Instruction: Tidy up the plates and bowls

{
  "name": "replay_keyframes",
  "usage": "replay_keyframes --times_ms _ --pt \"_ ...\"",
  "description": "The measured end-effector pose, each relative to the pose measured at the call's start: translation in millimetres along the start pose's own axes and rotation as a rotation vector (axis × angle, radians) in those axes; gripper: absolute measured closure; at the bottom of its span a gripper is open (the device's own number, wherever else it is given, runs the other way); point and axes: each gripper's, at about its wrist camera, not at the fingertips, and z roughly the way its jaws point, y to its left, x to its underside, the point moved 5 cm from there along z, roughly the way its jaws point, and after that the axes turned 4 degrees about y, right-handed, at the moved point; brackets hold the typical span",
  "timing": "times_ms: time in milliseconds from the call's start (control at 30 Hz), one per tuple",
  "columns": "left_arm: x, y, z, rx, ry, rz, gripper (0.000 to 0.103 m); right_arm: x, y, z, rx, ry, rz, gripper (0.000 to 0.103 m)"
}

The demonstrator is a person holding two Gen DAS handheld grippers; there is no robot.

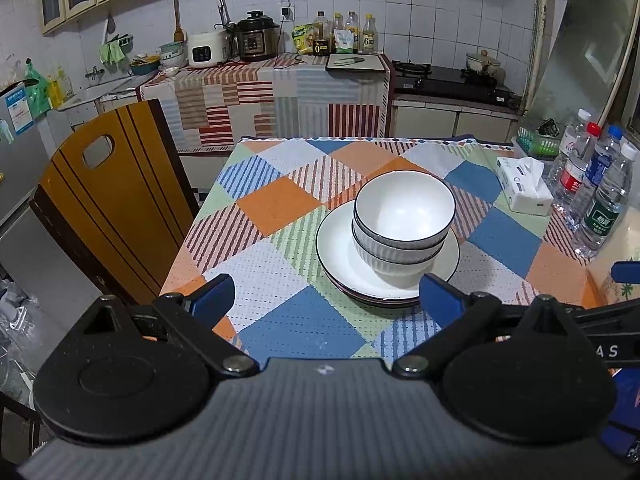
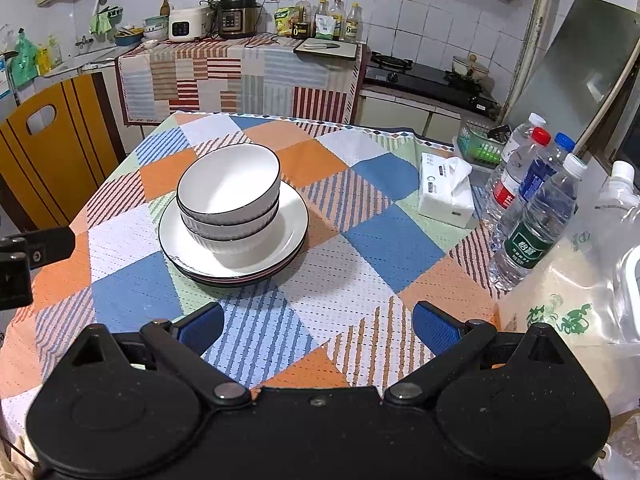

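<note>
1. A stack of white bowls (image 1: 404,224) with dark rims sits nested on a stack of plates (image 1: 340,252), near the middle of a table covered by a checked cloth (image 1: 280,204). There look to be three bowls, though the lowest is partly hidden by the ones above, so I cannot be sure.
2. The left gripper (image 1: 326,292) has its blue-padded jaws spread wide and holds nothing. The plates lie just ahead of it, offset toward its right finger (image 1: 438,292), whose tip overlaps the near rim of the plates in the left wrist view; whether it touches the rim I cannot tell.
3. The right gripper (image 2: 318,326) is likewise spread wide and holds nothing. From its camera the bowls (image 2: 229,196) and plates (image 2: 280,236) lie ahead and to the left, apart from both fingers, with bare cloth (image 2: 360,280) between.
4. A tissue pack (image 2: 446,190) stands to the right of the plates, well apart from them, and water bottles (image 2: 536,216) stand beyond it at the table's right edge.
5. A wooden chair (image 1: 108,200) stands at the table's left side.
</note>
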Motion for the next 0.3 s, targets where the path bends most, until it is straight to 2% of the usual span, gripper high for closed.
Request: replay_keyframes --times_ms 300 --pt "-0.8 -0.9 -1.5 -0.001 -0.003 0.003 0.003 -0.1 -2.4 -0.9 0.004 0.001 0.005 0.001"
